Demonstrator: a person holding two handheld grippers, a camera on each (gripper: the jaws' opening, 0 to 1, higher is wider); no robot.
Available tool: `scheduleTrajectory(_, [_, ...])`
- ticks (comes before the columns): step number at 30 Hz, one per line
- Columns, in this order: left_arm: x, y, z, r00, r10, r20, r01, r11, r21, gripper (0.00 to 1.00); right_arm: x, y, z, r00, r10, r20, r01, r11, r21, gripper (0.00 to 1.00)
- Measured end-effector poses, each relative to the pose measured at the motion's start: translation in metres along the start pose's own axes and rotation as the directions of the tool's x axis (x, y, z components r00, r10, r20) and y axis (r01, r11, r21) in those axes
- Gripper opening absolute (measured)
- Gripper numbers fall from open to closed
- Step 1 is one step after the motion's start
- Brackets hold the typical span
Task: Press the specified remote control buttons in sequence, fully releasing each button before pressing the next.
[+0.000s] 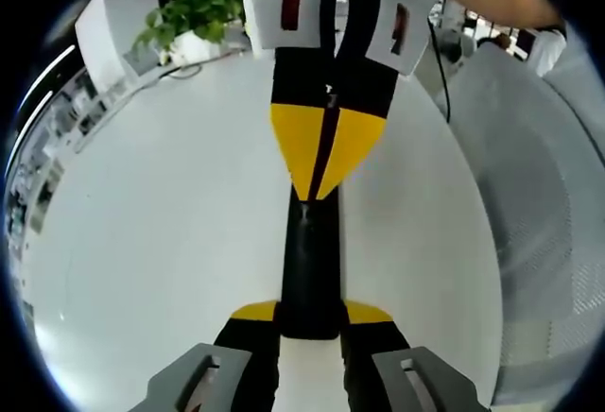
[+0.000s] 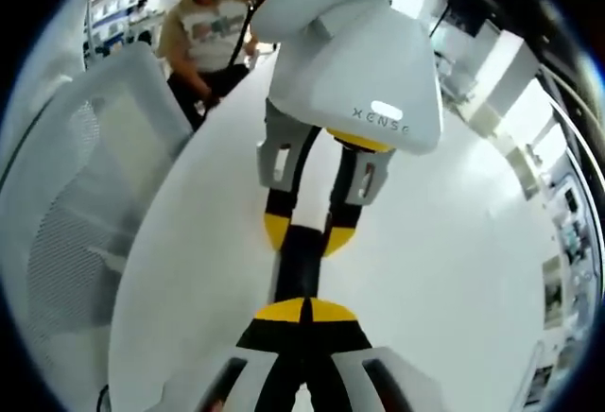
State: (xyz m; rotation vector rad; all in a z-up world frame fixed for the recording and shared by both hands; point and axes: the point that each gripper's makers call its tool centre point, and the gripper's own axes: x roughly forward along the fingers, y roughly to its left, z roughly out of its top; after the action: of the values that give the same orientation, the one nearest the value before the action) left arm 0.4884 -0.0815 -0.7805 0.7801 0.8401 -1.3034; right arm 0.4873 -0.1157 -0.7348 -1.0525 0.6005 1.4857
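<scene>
Remote control (image 1: 309, 275) clamped, "XENSE" on left gripper (image 2: 308, 232)

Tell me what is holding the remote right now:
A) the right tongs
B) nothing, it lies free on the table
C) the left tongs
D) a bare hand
C: the left tongs have a yellow tip on either side of the black remote, while the right tongs are shut, with their joined tips on its face.

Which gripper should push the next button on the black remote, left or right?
Right, probably. The right gripper has its fingers shut to a point at the remote, ready to poke. The left gripper is clamped on the remote's end, holding it steady.
</scene>
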Motion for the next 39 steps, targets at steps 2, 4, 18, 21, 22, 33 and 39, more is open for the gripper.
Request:
scheduleTrajectory(2, [0.0, 0.0, 0.0, 1.0, 0.0, 0.0, 0.0, 1.0, 0.001, 0.23, 0.0, 0.0, -0.001, 1.0, 0.001, -0.002, -0.001, 1.0, 0.0, 0.0])
scheduleTrajectory(4, [0.0, 0.0, 0.001, 1.0, -0.001, 0.0, 0.001, 1.0, 0.0, 0.23, 0.001, 0.0, -0.002, 1.0, 0.003, -0.003, -0.003, 1.0, 0.0, 0.0])
scheduleTrajectory(18, [0.0, 0.001, 0.0, 1.0, 0.0, -0.002, 0.0, 1.0, 0.005, 0.23, 0.013, 0.002, -0.005, 1.0, 0.022, -0.009, -0.022, 1.0, 0.0, 0.0])
scheduleTrajectory(21, [0.0, 0.001, 0.0, 1.0, -0.001, 0.002, 0.001, 1.0, 0.005, 0.23, 0.016, 0.002, -0.008, 1.0, 0.028, -0.01, -0.028, 1.0, 0.005, 0.0])
scheduleTrajectory(22, [0.0, 0.001, 0.0, 1.0, -0.001, 0.002, 0.001, 1.0, 0.005, 0.23, 0.017, 0.002, -0.009, 1.0, 0.029, -0.01, -0.029, 1.0, 0.006, 0.0])
scheduleTrajectory(33, [0.001, 0.001, -0.001, 1.0, -0.001, 0.008, 0.001, 1.0, 0.005, 0.23, 0.027, 0.004, -0.013, 0.999, 0.046, -0.019, -0.046, 0.999, 0.01, 0.0])
scheduleTrajectory(39, [0.0, 0.001, -0.001, 1.0, -0.002, 0.013, 0.002, 1.0, 0.004, 0.23, 0.03, 0.003, -0.014, 0.998, 0.05, -0.023, -0.05, 0.999, 0.008, 0.0])
